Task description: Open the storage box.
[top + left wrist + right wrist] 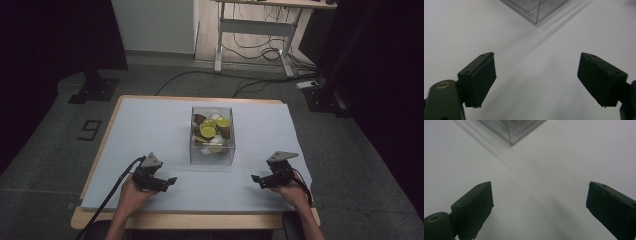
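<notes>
A clear plastic box (212,136) is sitting near the middle of the bench (150,125), a little toward the far edge, on the pale sheet that covers the top. Inside it, lime halves (208,132) and some brown and white pieces are lying piled together — I can't quite make out what those are in this dim light.

The person is holding both tools low over the near edge of the bench. The left gripper (170,181) is sitting toward the near left corner with its fingers (477,80) spread apart and nothing between them; the right gripper (256,178) is hovering toward the near right corner, its fingers (472,210) likewise released and empty. Both are pointing inward, and each gripper view is catching a bottom corner of the box ahead.

The box is looking stiff, thin-walled and slick — probably light even when loaded, and likely to slide on the sheet if pushed from one side. Taking it by two opposite walls, one gripper to each, or pinching the rim, seems the safest hold. The contents look small and rounded, so a pick from above would want a gentle squeeze across a lime half's width.
</notes>
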The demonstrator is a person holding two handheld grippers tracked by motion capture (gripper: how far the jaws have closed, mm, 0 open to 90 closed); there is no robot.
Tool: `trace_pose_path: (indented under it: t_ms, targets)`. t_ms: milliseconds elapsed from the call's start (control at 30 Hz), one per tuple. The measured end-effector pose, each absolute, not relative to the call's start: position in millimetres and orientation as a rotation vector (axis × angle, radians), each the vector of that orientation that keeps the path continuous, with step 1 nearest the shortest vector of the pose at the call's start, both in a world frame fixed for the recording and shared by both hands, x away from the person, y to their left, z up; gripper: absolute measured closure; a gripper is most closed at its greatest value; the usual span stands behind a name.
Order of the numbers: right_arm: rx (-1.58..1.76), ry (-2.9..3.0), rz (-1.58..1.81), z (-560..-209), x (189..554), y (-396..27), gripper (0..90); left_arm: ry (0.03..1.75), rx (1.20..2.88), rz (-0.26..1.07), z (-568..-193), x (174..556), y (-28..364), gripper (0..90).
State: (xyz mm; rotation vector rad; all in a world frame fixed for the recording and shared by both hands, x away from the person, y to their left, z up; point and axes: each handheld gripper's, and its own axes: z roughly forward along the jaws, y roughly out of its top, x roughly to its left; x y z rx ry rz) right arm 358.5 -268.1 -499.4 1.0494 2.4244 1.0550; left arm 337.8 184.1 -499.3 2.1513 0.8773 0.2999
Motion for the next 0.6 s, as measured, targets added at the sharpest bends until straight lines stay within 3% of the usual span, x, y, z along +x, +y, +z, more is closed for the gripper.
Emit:
trace_pose_path:
  t_ms: [300, 600]
  targets:
    - [1.038, 2.409, 1.104, -491.4, 361.3, -261.8, 14.2, 0.817, 2.152, 0.301, -489.5, 343.9, 162.4, 22.8]
    - [1.024, 2.397, 1.167, -483.1, 363.3, -253.4, 27.0, 0.756, 2.165, 0.307, -480.8, 350.6, 140.9, 31.1]
